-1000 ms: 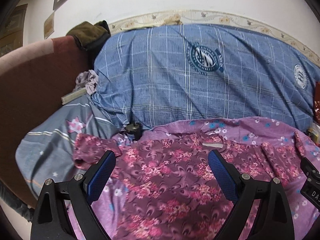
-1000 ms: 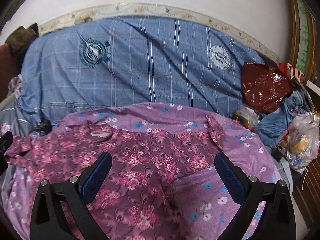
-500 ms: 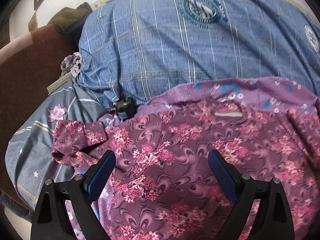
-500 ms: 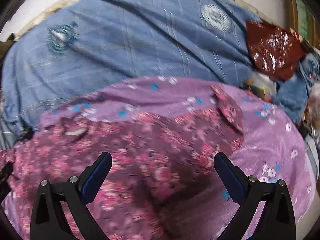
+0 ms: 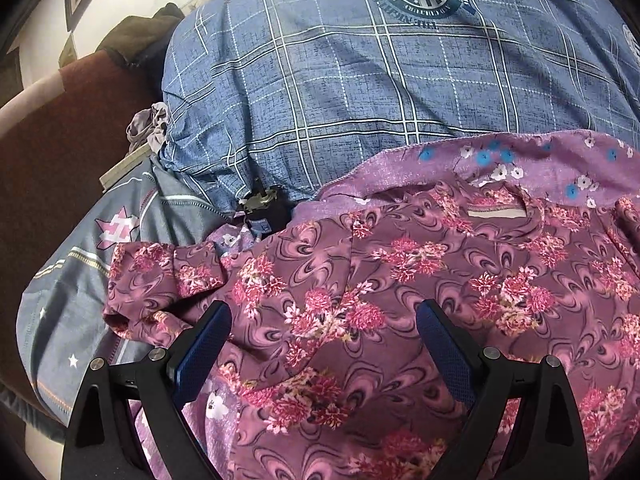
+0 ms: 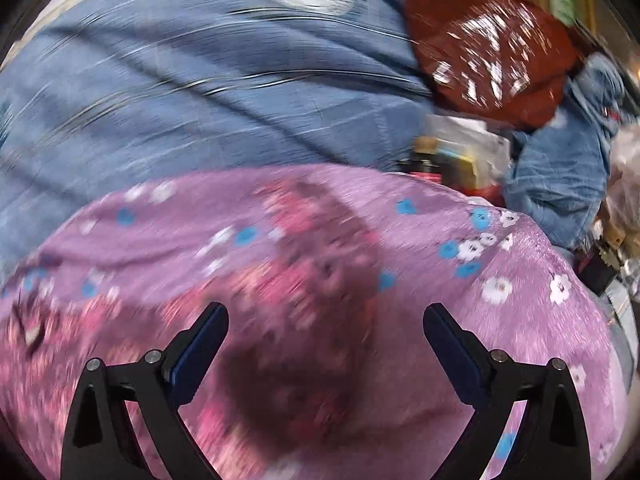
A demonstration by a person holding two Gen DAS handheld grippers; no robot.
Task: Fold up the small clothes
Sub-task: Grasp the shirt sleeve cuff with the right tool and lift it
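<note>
Both hand-held grippers have moved down and closer to the floral shirt (image 5: 400,280) since the earlier frames, so that the garment now fills more of each wrist view; the right wrist view is motion-blurred. Spread flat on a lilac flowered sheet (image 5: 540,156) that covers the bed, the floral shirt lies with its neckline (image 5: 496,212) toward the blue checked duvet (image 5: 360,80). One sleeve (image 5: 160,276) extends to the left over a grey striped cloth (image 5: 80,264). Above the shirt's left shoulder area, the left hand-held gripper (image 5: 324,340) is angled down, its jaws wide apart and holding nothing, with shirt fabric visible between the blue pads (image 5: 200,352). Whether the fingertips touch the cloth cannot be determined. Jaws also wide and empty, the right hand-held gripper (image 6: 326,340) points down at the opposite sleeve region (image 6: 320,264) of the shirt, which appears only as a blurred dark pink patch on the sheet. Beyond the duvet on the right lie a shiny red bag (image 6: 488,52) and a crumpled blue denim garment (image 6: 568,168). A dark red headboard (image 5: 60,152) stands at the left.
</note>
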